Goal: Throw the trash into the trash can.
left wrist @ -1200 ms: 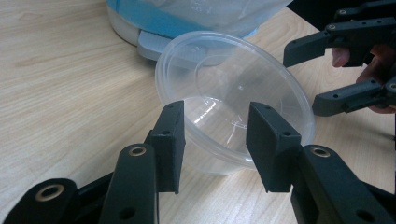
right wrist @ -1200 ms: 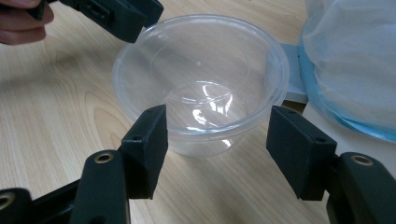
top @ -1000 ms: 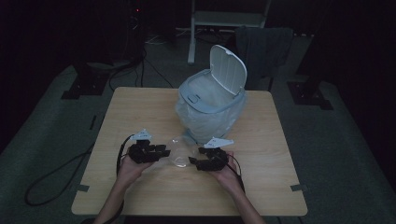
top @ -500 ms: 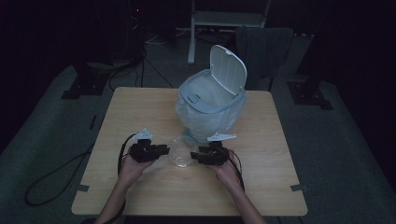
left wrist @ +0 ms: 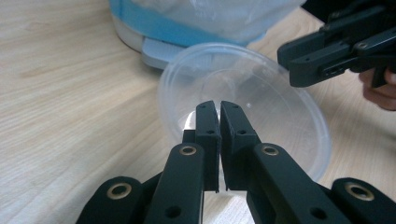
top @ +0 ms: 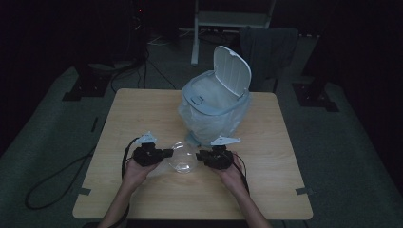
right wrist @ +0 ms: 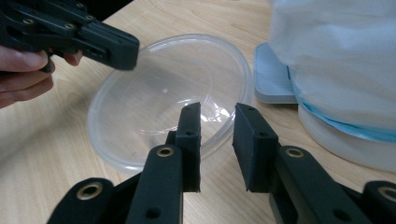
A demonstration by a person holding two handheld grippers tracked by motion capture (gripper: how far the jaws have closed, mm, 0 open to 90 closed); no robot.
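A clear plastic bowl point(top: 182, 161) sits between my two grippers on the wooden table point(top: 142, 114), just in front of a pale blue bin point(top: 214, 104). The bin's lid point(top: 231, 70) stands open and a plastic bag lines it. My left gripper point(left wrist: 219, 109) is pinched shut on the bowl's near rim point(left wrist: 261, 93), and the bowl looks tilted up. My right gripper point(right wrist: 217, 116) is open, with its jaws either side of the opposite rim point(right wrist: 163, 88). From above, the left gripper point(top: 166, 153) and right gripper point(top: 199, 156) face each other across the bowl.
The bin's foot pedal point(right wrist: 271, 74) juts out beside the bowl. Bare tabletop lies left, right and toward the front edge. A chair point(top: 268, 47) and stands are on the dark floor beyond the table.
The right gripper has moved slightly forward and in toward the bowl's rim. The left gripper and the bowl have hardly shifted.
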